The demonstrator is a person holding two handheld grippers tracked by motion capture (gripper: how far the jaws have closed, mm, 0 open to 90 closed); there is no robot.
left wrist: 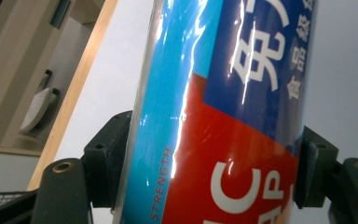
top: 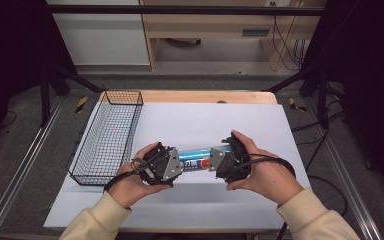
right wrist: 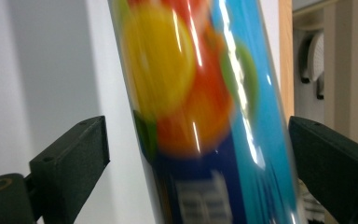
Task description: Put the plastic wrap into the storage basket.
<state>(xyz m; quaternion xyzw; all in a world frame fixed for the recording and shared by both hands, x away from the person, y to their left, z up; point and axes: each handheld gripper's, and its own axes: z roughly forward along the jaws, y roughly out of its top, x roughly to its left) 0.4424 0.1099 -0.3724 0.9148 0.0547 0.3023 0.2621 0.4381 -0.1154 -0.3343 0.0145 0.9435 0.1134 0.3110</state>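
Note:
A long blue tube-shaped package (top: 196,159) with red and dark-blue print hangs level just above the white table cover, between the person's two hands. My left gripper (top: 179,165) holds its left end. In the left gripper view both black pads (left wrist: 114,154) press against the package (left wrist: 223,116), so it is shut on it. My right gripper (top: 216,160) is at the other end. In the right gripper view the package (right wrist: 191,93), printed with fruit, passes between the jaws (right wrist: 198,149), and a gap shows beside each pad (right wrist: 74,149), so it is open.
A black wire basket (top: 107,137) stands at the left of the white cover (top: 205,120), a hand's width from the left gripper. The table's wooden far edge (top: 205,96) lies behind, with black frame posts on both sides.

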